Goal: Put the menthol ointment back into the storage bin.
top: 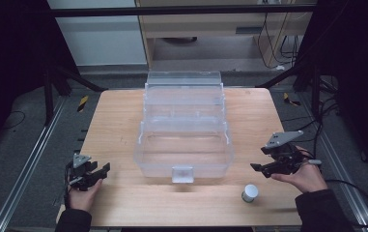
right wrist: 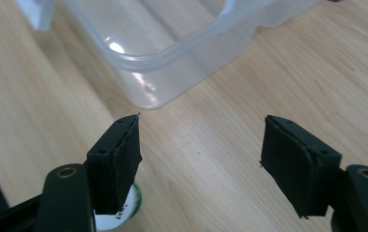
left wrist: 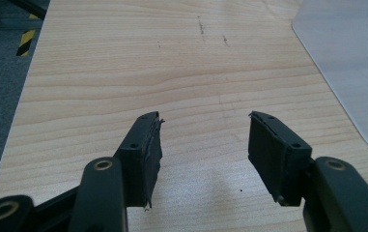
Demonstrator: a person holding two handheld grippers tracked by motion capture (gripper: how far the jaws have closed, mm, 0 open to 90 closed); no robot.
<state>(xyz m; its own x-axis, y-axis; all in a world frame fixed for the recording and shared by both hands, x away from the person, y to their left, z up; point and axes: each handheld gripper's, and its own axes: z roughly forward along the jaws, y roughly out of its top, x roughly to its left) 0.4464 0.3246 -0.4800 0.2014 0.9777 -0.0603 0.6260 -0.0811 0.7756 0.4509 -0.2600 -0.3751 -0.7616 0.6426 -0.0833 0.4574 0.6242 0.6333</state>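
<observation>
left gripper: jaws wide, empty, above bare bench
right gripper: jaws wide, empty; small jar just below-left

A light wooden table stands on a dark grey floor with metal rails along both sides. Yellow-black hazard tape marks the floor. Behind stand a white panel, a pale wooden cabinet and hanging cables. Lighting is dim.

No readable text, labels or numbers anywhere.
</observation>
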